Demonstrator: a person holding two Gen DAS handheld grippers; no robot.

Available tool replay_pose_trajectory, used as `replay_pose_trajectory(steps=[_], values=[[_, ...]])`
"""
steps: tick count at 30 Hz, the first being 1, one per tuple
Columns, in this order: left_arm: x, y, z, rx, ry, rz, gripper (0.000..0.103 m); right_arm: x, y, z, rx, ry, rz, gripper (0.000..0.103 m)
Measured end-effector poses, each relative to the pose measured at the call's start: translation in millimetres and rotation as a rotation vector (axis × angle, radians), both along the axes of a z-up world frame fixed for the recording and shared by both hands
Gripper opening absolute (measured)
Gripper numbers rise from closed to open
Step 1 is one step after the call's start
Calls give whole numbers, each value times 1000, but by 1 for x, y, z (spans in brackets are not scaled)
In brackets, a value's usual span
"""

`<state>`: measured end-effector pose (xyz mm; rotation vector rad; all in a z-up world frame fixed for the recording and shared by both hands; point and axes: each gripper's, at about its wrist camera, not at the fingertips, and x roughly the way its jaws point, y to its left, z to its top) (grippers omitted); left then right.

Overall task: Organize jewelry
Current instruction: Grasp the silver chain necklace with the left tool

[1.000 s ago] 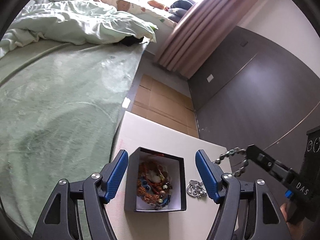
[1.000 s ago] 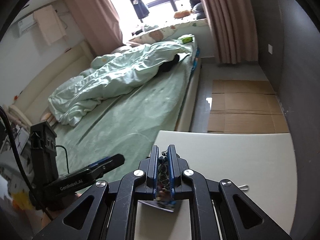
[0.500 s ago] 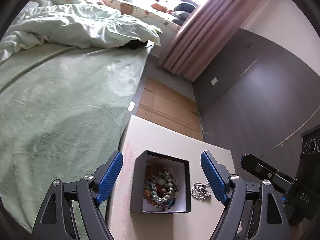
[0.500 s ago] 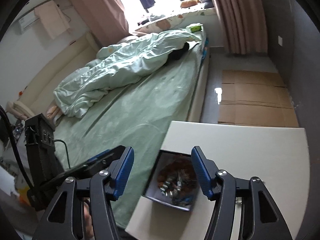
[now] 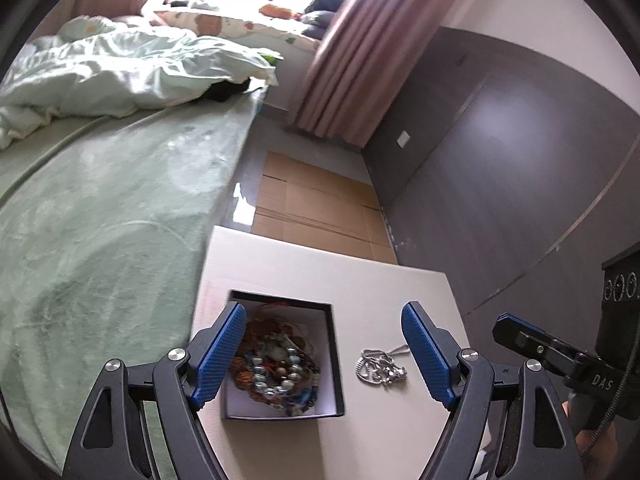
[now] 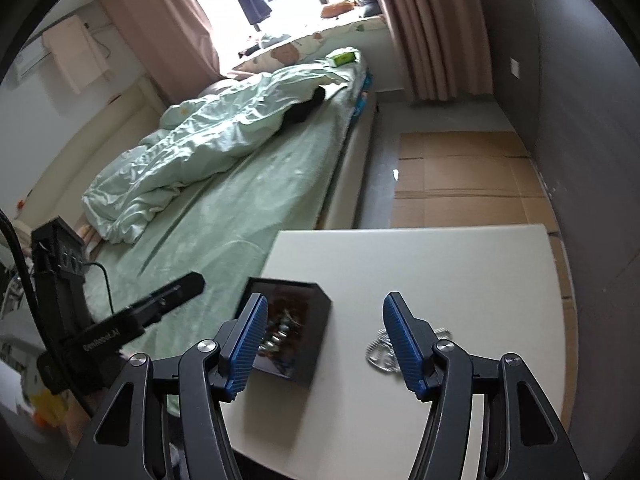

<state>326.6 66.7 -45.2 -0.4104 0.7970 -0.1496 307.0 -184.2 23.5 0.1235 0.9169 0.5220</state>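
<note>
Beads (image 5: 276, 372) now boxed (right tongs (image 6: 322, 344) opening)

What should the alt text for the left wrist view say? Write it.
An open black box full of beaded jewelry sits on a white table, with a silver chain loose beside it. The left gripper hovers open above both; a bed with green bedding lies behind.

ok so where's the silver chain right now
In the left wrist view the silver chain lies loose on the white table, just right of the black box.
</note>
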Motion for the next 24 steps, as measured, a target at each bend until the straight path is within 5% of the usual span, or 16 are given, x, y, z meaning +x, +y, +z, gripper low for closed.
replay_pose_trajectory(steps=[3, 19, 24], values=[[2, -24, 0, 73, 4, -51, 81, -3, -21, -11, 22, 9, -41, 73], [22, -137, -49, 332, 120, -402, 81, -18, -127, -104, 213, 139, -321, 73], [30, -162, -70, 383, 193, -490, 81, -18, -144, -104, 233, 136, -364, 73]])
